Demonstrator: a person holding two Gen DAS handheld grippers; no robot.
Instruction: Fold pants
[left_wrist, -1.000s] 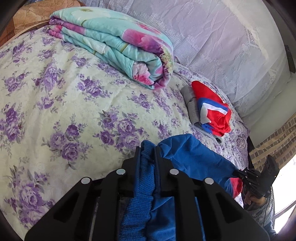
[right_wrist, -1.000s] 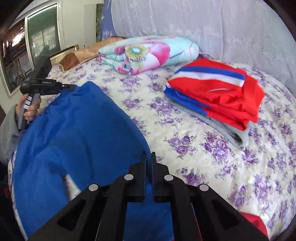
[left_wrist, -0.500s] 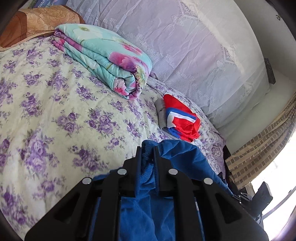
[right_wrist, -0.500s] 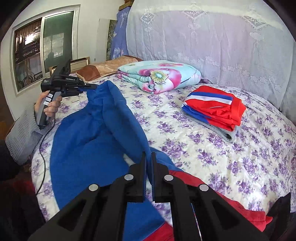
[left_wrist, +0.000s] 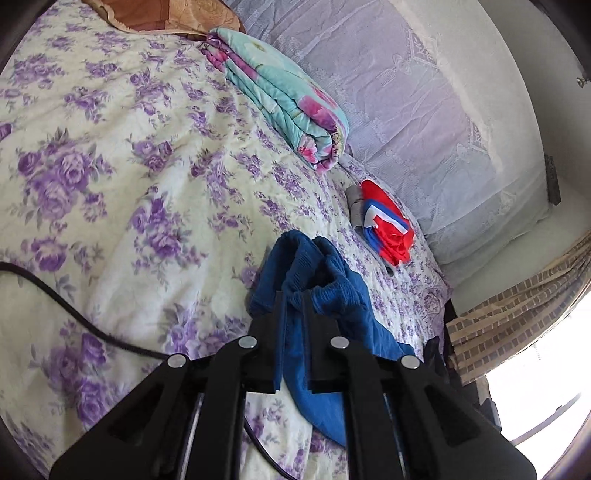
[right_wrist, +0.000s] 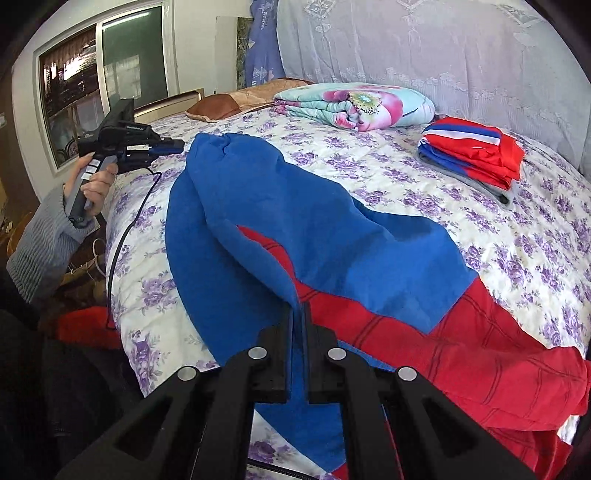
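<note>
A: What are the tools doing?
B: The left tool (left_wrist: 293, 299) is clenching the ribbed blue waistband of the pants (right_wrist: 314, 236); the right tool (right_wrist: 297, 314) is pinching a blue fold.
A: And the pants?
B: They are lying spread across the flowered bed (right_wrist: 406, 184), near the folded clothes (right_wrist: 476, 151).

Home bedroom: bed (right_wrist: 517, 236), quilt (right_wrist: 362, 105).
</note>
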